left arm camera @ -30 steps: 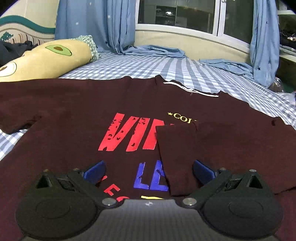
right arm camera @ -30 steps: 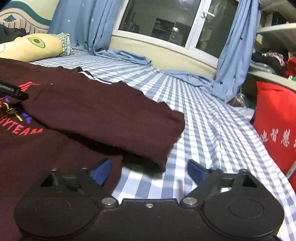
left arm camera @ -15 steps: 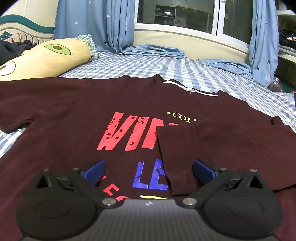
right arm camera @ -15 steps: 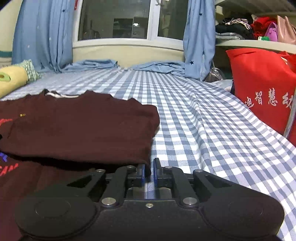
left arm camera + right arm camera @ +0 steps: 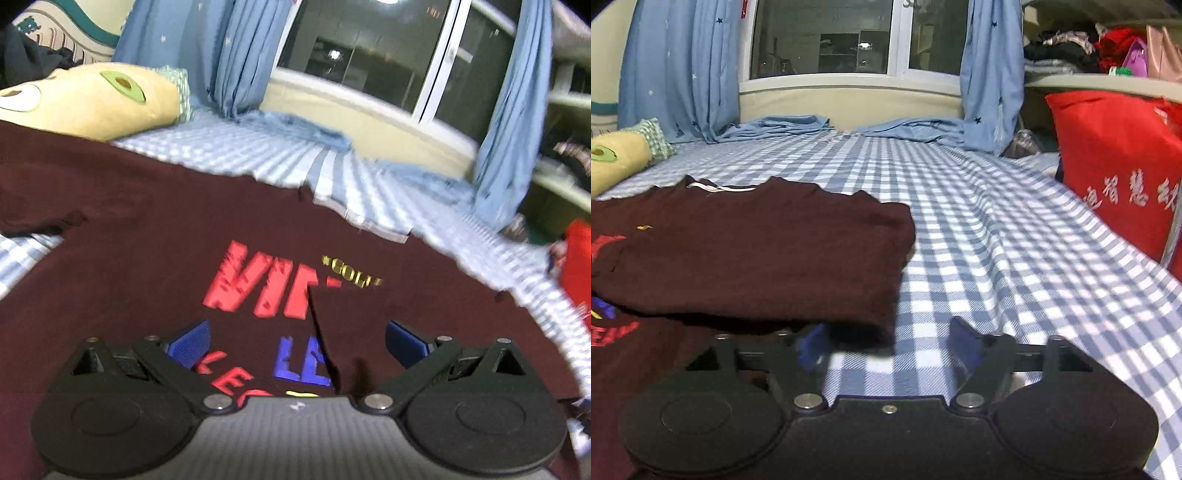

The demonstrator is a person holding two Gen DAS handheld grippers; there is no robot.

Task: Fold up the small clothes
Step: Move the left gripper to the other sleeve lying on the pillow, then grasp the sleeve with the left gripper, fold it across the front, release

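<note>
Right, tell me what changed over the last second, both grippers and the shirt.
The right gripper, shut half a second ago at the folded edge of the dark maroon printed T-shirt, has opened and holds nothing. The left gripper stayed open over the print, but its view has tilted and blurred, so it is moving. The right side stays folded over; the blue-checked bedsheet is unchanged.
</note>
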